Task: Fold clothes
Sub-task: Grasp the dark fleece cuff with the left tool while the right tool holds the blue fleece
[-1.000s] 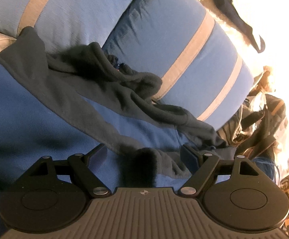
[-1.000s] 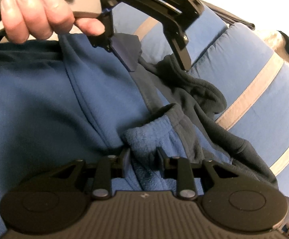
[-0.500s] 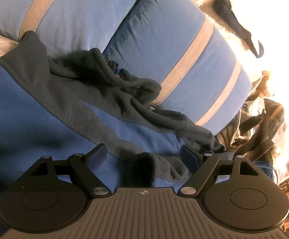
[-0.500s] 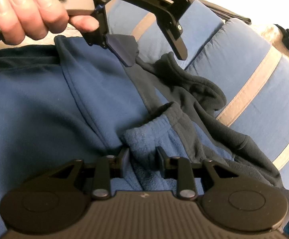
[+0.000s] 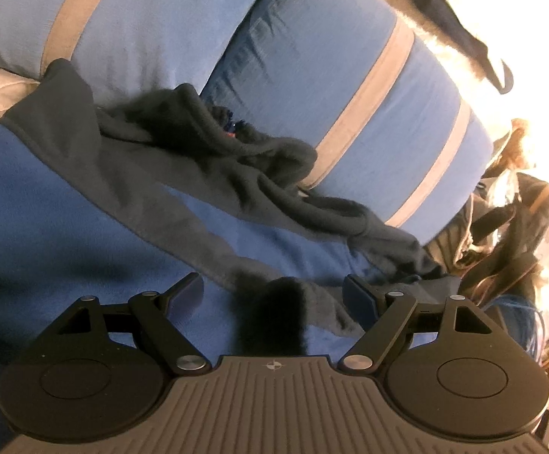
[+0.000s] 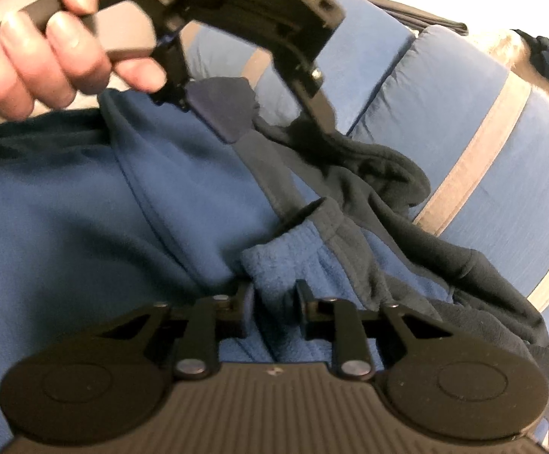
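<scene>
Two blue pillows (image 5: 350, 87) with tan stripes fill the 12 to 2 o'clock field of the left wrist view. A blue fleece jacket (image 5: 66, 204) with dark grey trim lies spread before them, its collar bunched against the pillows. The left tool (image 5: 274, 295) stands wide open over a dark fold, gripping nothing. The right tool (image 6: 274, 299) is closing on a blue cuff (image 6: 286, 261) between its pads. A hand (image 6: 47, 49) at 10 o'clock holds the left tool's handle.
</scene>
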`<state>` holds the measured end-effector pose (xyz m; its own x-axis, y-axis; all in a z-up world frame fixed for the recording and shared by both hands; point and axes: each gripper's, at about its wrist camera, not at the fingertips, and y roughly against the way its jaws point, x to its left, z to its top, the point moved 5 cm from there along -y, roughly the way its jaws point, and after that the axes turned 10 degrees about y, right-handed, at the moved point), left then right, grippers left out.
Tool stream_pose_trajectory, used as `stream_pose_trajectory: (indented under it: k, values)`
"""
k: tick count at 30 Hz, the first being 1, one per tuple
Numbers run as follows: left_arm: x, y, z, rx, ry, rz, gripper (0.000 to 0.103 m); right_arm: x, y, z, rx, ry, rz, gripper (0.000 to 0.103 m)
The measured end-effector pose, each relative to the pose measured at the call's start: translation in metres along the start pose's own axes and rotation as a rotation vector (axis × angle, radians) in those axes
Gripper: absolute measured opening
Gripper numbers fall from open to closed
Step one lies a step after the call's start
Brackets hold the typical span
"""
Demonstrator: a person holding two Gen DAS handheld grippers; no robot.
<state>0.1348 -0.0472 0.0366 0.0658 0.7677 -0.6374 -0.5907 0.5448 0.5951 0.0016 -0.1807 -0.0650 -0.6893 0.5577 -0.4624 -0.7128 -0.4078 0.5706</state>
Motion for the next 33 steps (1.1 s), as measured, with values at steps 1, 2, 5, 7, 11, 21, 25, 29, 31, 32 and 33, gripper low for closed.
stream_pose_trajectory:
  k: [1, 2, 5, 7, 11, 21, 25, 29, 31, 32, 33]
  values:
    - [0.0, 0.0, 0.0, 0.004, 0.0, -0.006, 0.081, -0.001, 0.0, 0.0, -0.002, -0.006, 0.0, 0.022]
    - [-0.001, 0.0, -0.001, 0.007, 0.001, -0.009, 0.081, -0.002, 0.001, 0.001, -0.005, -0.01, -0.001, 0.022]
    - [-0.003, 0.001, -0.002, 0.015, -0.002, -0.016, 0.081, -0.003, 0.002, 0.002, -0.014, -0.018, -0.008, 0.022]
    - [-0.003, 0.0, -0.003, 0.024, -0.003, -0.019, 0.081, -0.004, 0.003, 0.003, -0.019, -0.019, -0.013, 0.022]
    - [-0.004, -0.002, -0.005, 0.042, -0.005, -0.02, 0.081, -0.005, 0.004, 0.004, -0.018, -0.024, -0.015, 0.022]
    - [-0.006, -0.007, -0.01, 0.09, 0.014, -0.05, 0.081, -0.009, 0.003, 0.005, -0.022, -0.045, -0.032, 0.022]
    - [-0.008, -0.006, -0.011, 0.106, 0.027, -0.069, 0.081, -0.011, 0.003, 0.005, -0.022, -0.061, -0.043, 0.023]
    - [-0.01, -0.004, -0.011, 0.112, 0.031, -0.082, 0.081, -0.011, 0.003, 0.006, -0.023, -0.07, -0.048, 0.023]
    - [-0.01, -0.005, -0.011, 0.113, 0.031, -0.077, 0.081, -0.01, 0.002, 0.006, -0.02, -0.064, -0.048, 0.023]
    - [-0.01, -0.005, -0.011, 0.114, 0.032, -0.075, 0.081, -0.011, 0.002, 0.006, -0.019, -0.06, -0.049, 0.023]
    - [-0.01, -0.006, -0.011, 0.115, 0.034, -0.073, 0.081, -0.011, 0.002, 0.005, -0.019, -0.057, -0.051, 0.023]
